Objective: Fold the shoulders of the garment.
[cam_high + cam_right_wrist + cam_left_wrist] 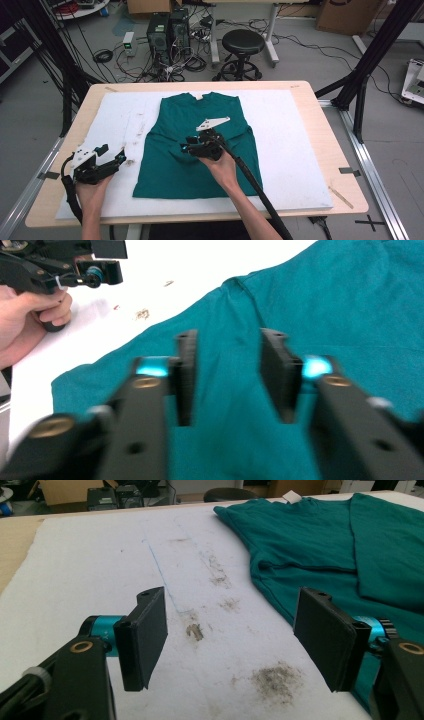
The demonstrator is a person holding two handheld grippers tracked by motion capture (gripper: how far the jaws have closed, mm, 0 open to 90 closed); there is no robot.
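While the left gripper [112, 156] rests at the left edge of the white pad [290, 150] on the bench [330, 145], its fingers [142, 637] stand wide apart with nothing between them, pointing across bare, smudged pad toward the shirt. In the left gripper view the dirty marks [272, 680] lie just ahead of the fingers, and the green shirt [200, 145] begins just beyond the right-hand finger. That shirt lies flat at the middle of the pad, collar toward the far edge of the bench, with its sides folded in. Over its middle, slightly left of centre, the right gripper [192, 145] is held low above the cloth. Its fingers [186, 375] are about half open, blurred in the right gripper view; no cloth is pinched between them, only the shirt surface showing in the gap below.
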